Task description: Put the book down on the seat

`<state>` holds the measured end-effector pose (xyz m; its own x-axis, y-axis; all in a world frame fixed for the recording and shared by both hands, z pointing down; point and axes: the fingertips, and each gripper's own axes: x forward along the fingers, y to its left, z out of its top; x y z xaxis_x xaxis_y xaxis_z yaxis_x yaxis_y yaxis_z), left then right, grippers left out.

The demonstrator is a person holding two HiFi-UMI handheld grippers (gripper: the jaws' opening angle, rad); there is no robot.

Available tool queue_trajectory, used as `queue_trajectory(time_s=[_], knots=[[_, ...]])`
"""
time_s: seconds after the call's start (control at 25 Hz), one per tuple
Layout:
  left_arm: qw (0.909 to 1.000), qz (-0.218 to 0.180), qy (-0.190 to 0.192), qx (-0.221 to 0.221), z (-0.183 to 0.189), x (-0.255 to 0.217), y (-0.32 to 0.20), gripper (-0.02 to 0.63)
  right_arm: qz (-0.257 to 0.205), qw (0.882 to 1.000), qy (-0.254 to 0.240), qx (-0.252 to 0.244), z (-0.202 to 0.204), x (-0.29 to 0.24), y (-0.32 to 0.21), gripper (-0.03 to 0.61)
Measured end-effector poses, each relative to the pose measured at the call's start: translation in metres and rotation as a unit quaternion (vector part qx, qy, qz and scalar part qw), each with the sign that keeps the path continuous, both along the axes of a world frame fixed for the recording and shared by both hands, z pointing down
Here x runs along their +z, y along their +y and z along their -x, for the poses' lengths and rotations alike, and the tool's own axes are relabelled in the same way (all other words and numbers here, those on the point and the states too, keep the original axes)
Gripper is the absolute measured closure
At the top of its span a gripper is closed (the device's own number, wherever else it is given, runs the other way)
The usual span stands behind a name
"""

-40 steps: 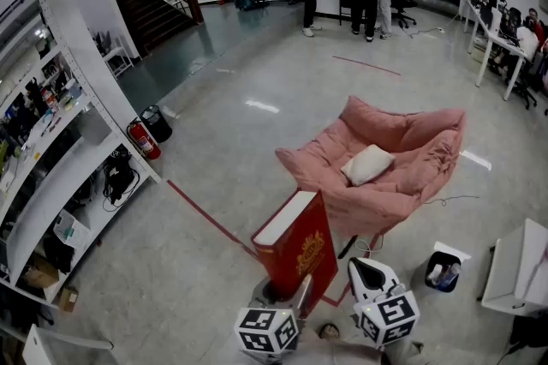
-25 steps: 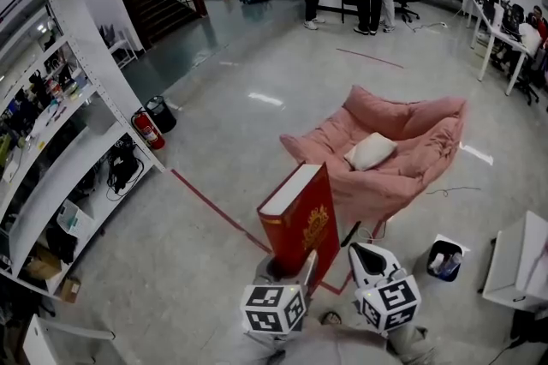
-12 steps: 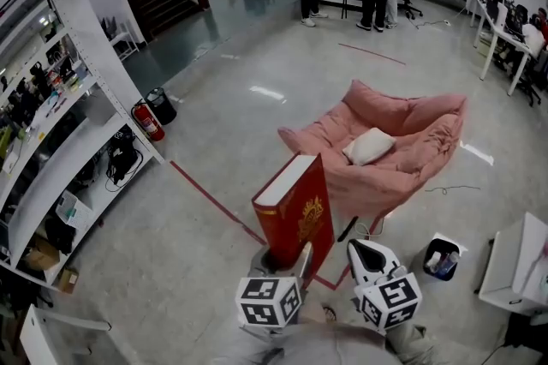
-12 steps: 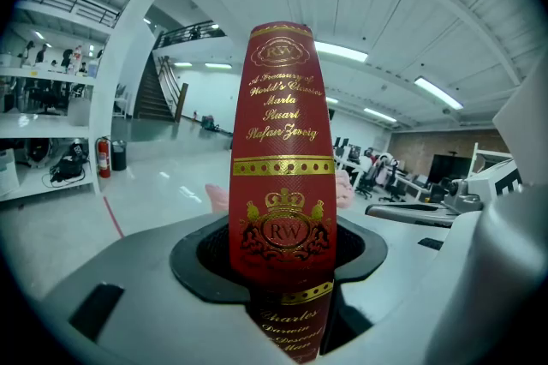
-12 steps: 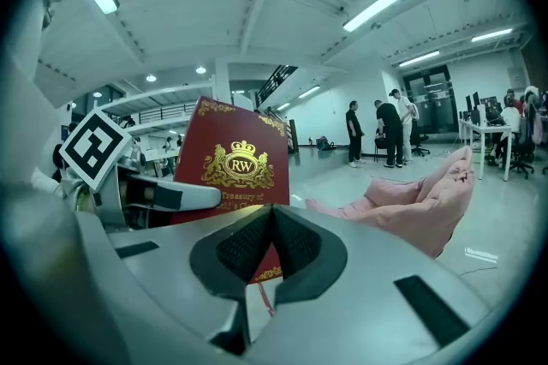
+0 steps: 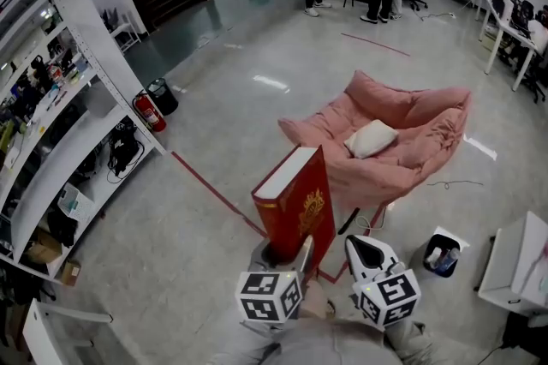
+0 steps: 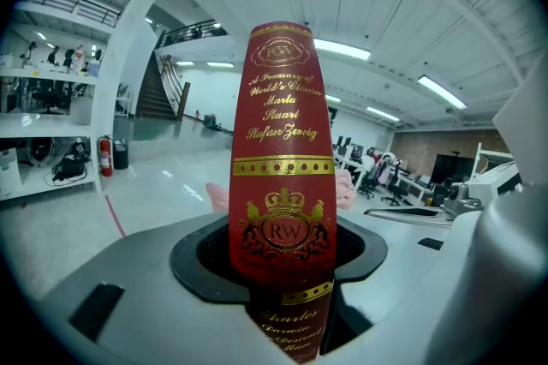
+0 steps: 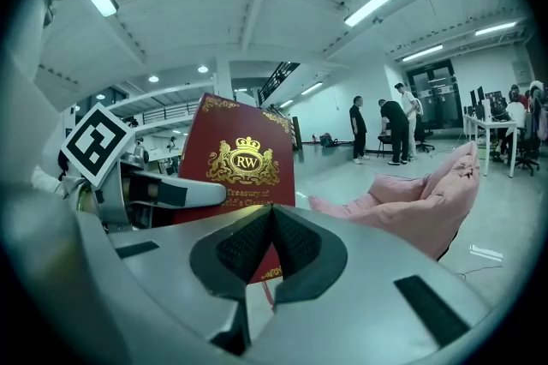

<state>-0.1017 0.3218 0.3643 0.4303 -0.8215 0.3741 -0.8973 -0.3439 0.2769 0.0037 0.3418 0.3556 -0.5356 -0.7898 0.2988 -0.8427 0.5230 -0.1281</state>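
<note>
Book (image 6: 295, 205) in the air and seat (image 6: 402, 140) bare of it: that is how things stand, so the job looks to be in its carrying stage with the putting-down all left to do. The left gripper (image 6: 287, 260) is clamped on the book's lower end, its 2 jaws pressing on either cover just beside the spine. The right gripper (image 6: 358, 248) hangs just beside it on the cover side with its jaws brought together on nothing. The book is over the grey floor (image 6: 214, 115), near a red tape line (image 6: 210, 192), on the near side of the pink seat and apart from it. A white cushion (image 6: 371, 138) lies in the middle of that seat, with open fabric around it. The book is standing on end, right way up, with its long axis close to vertical and leaning only a little. Its spine is turned back toward the person holding it, the page edges face away toward the seat, and the white top of the pages shows from above. The front cover with the gold crest faces the right gripper. By my reckoning, it has to be brought forward over the seat, tipped from upright onto a cover, lowered beside or onto the cushion, and let go.
</note>
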Motion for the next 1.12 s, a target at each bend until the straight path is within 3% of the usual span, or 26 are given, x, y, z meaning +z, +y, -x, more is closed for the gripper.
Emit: queue_trajectory(time_s=[0.6,1.12], knots=[[0.9999,0.004,0.0,-0.014,0.02,0.01,-0.077,0.369,0.013,1.0,0.015,-0.013,0.017,0.014,-0.077,0.574],[0.9989,0.039,-0.007,0.024,0.048,0.027,-0.185,0.37,0.045,0.999,0.022,0.0,0.061,0.024,-0.184,0.573]])
